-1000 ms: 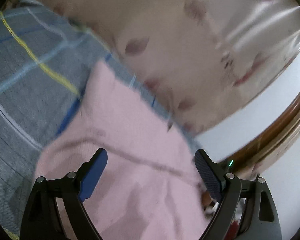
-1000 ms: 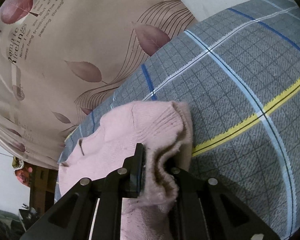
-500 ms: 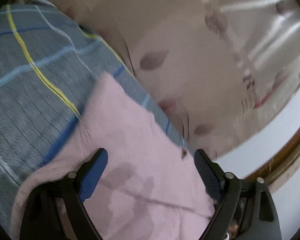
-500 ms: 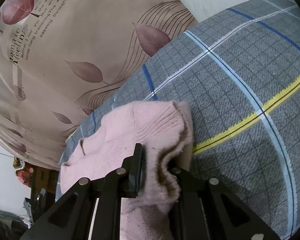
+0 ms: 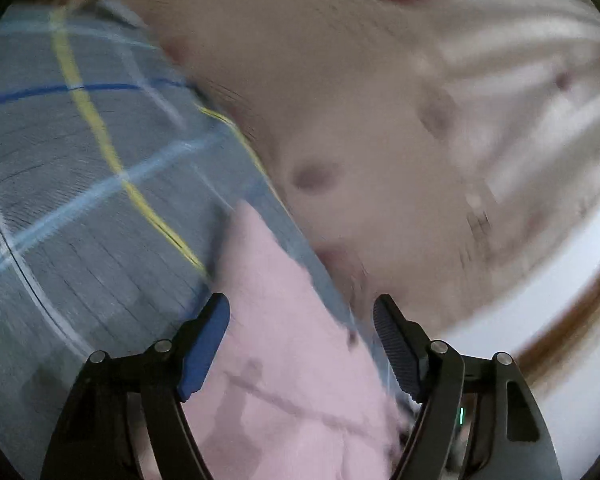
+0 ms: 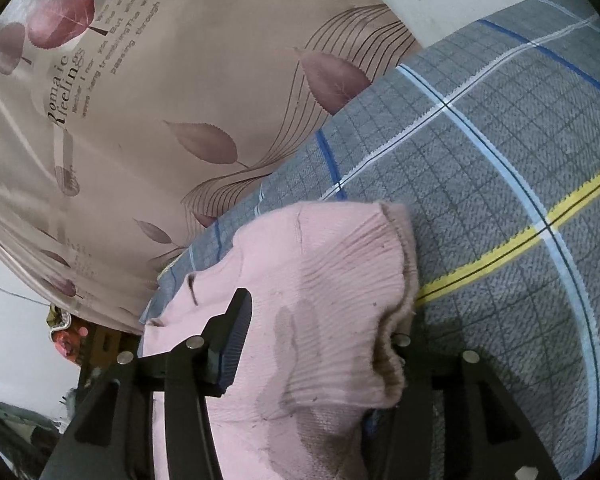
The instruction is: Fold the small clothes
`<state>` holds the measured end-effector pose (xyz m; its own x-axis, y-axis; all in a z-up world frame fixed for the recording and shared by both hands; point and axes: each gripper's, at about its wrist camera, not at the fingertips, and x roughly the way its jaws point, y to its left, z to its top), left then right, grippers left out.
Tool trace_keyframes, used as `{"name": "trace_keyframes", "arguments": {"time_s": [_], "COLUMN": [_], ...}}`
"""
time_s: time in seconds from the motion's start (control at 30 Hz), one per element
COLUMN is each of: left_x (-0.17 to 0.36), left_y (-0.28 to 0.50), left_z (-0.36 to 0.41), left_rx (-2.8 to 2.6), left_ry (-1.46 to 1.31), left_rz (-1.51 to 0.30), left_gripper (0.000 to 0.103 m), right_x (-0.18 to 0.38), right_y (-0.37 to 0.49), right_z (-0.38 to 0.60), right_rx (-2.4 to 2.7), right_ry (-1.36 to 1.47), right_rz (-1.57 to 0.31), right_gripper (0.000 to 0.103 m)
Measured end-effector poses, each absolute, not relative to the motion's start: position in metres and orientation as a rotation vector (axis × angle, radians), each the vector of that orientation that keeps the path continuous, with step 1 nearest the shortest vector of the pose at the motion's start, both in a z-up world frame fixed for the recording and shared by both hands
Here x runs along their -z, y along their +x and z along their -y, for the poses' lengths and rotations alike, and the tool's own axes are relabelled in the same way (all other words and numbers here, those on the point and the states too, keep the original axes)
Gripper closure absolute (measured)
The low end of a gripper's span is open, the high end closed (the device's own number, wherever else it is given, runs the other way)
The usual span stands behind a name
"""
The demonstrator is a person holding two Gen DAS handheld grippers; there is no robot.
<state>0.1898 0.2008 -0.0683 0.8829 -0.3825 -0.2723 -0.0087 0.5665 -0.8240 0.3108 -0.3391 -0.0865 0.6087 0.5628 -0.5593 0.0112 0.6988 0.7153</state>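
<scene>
A small pink knitted garment (image 6: 320,280) lies on a grey plaid bed cover (image 6: 520,160). My right gripper (image 6: 320,332) is open; the ribbed pink cloth lies loosely between its fingers, and a fold drapes over the right finger, hiding it. In the blurred left wrist view the same pink garment (image 5: 284,340) lies under my left gripper (image 5: 300,320), which is open just above it with nothing held.
A beige curtain with purple leaves and lettering (image 6: 160,100) hangs along the bed's far edge, also showing in the left wrist view (image 5: 380,120). A white wall (image 5: 560,340) and cluttered items (image 6: 64,336) lie beyond the bed.
My right gripper has opened and let go of the pink cloth, which now lies slack across it. My left gripper has swung over the garment, still open.
</scene>
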Motion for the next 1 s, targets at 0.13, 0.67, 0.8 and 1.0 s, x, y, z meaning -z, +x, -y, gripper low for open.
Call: {"name": "trace_keyframes", "arguments": {"time_s": [0.13,0.67,0.8,1.0], "left_x": [0.065,0.096,0.106,0.092], "left_y": [0.188,0.224,0.216,0.202], "left_z": [-0.164,-0.179,-0.202,-0.195], "left_rx": [0.339,0.130,0.081,0.263], "left_ry": [-0.880,-0.915,-1.013,-1.059], "left_rz": [-0.611,-0.515,-0.496,-0.632], "left_gripper": [0.026,0.070,0.078,0.074], "right_x": [0.087,0.087,0.086,0.086], "right_y": [0.311,0.313,0.312,0.311], "right_z": [0.338,0.334,0.335,0.335], "right_rx": [-0.356,-0.350,-0.355,-0.356], "right_ry": [0.748,0.726,0.732,0.729], "right_rz": [-0.869,-0.865,-0.863,-0.862], "right_gripper": [0.058,0.057,0.056,0.055]}}
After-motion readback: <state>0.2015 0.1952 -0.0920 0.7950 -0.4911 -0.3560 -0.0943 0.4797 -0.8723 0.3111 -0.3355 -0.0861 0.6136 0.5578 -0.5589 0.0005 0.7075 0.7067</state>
